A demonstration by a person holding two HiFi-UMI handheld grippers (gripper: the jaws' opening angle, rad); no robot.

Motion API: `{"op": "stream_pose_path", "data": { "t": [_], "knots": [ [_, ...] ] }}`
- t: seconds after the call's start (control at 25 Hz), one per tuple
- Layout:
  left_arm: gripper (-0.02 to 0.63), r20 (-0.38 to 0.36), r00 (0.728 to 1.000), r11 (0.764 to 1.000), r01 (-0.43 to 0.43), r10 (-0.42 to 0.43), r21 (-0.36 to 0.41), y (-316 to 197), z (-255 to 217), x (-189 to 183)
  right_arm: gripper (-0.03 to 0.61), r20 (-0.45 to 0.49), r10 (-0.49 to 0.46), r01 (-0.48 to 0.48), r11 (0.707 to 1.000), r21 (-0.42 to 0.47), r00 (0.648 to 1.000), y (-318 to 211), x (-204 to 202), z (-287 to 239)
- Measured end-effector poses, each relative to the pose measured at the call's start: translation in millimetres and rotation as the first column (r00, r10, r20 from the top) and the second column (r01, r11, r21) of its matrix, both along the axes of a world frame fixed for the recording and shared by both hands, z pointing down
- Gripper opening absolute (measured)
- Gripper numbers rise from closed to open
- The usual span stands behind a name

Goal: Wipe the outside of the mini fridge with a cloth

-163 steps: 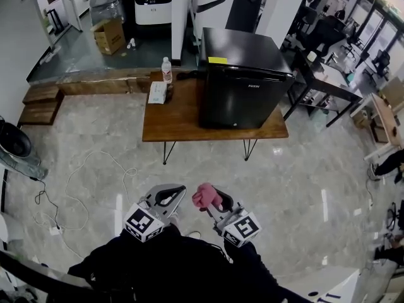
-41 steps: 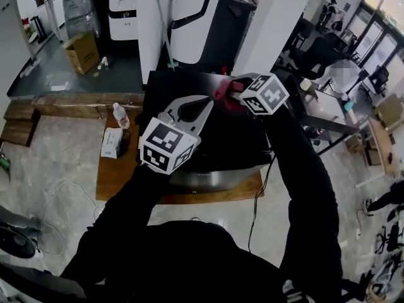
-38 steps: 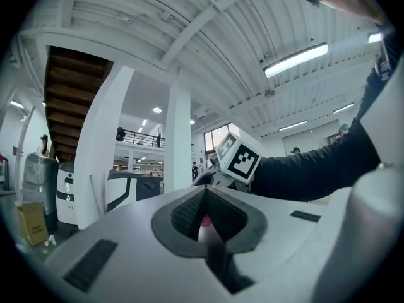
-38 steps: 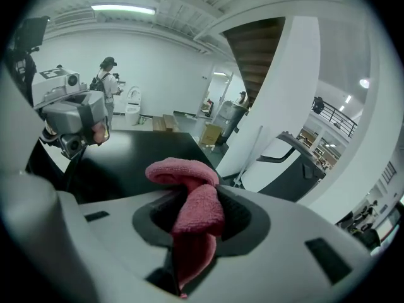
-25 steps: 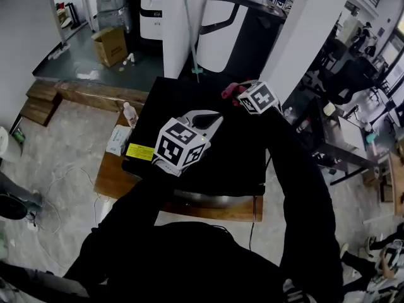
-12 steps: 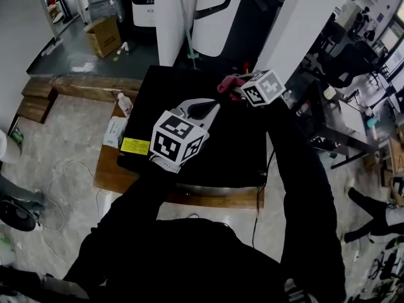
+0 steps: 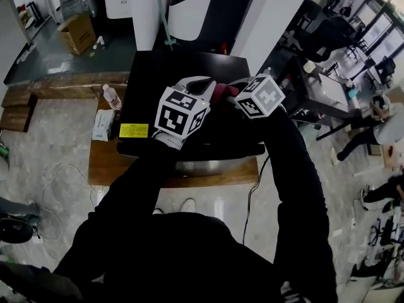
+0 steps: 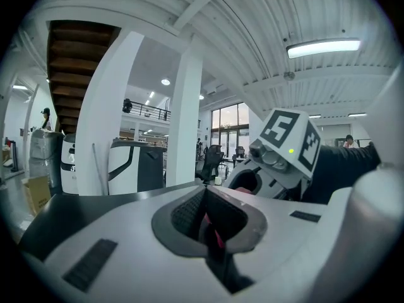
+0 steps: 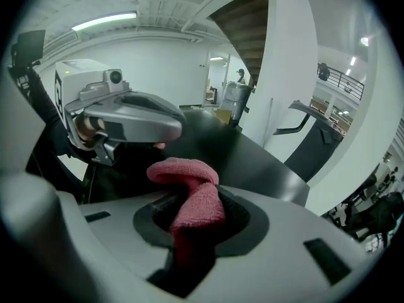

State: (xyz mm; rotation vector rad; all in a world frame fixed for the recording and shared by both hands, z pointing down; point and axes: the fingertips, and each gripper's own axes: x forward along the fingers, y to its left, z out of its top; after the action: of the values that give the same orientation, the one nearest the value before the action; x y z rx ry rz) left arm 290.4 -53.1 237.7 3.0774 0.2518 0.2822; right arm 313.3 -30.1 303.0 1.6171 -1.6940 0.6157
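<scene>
Looking down in the head view, both tools hang over the glossy black top of the mini fridge [image 7: 189,65], which stands on a wooden table [image 7: 113,164]. The left gripper [image 7: 201,84] and the right gripper [image 7: 230,94] are tip to tip, with the pink cloth [image 7: 219,92] bunched between them near the middle of the lid. Set that close, a sideways stroke could likely knock one tool against the other. A water bottle [image 7: 111,96] and a tissue pack [image 7: 102,124] sit just beside the fridge's left wall, and a wipe down that side could well topple the bottle. In the left gripper view, the left gripper [image 8: 203,191] has its jaws together on nothing I can name. A thin pink line shows low in the slit, and I cannot tell what it is. The right gripper [image 8: 237,182] sits just beyond it at the right. Empty and low over the lid, this tool's hard tips might scuff the finish if they drop. In the right gripper view, the right gripper [image 9: 192,225] is clamped on the cloth [image 9: 183,169]. Only a short folded wad sticks out past the tips over the lid [image 9: 252,160], and the left gripper [image 9: 169,128] hovers just above that wad. With so little cloth exposed, pressing down may bring bare plastic onto the fridge. Dragging might also tug the wad loose, or the nearby tool might snag it.
</scene>
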Motion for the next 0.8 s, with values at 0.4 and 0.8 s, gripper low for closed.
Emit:
{"op": "stream_pose_path", "data": {
  "t": [0.4,0.8],
  "knots": [
    [0.006,-0.001,0.999,0.999,-0.049,0.049,0.001,6,3,-8,0.112,0.034,0.051,-0.049,0.997,-0.064,0.998,52,-82,5],
    [0.006,-0.009,0.986,0.979,-0.166,0.169,0.119,31,-8,-54,0.126,-0.064,0.117,-0.099,0.968,0.232,0.991,64,-135,-34]
  ]
}}
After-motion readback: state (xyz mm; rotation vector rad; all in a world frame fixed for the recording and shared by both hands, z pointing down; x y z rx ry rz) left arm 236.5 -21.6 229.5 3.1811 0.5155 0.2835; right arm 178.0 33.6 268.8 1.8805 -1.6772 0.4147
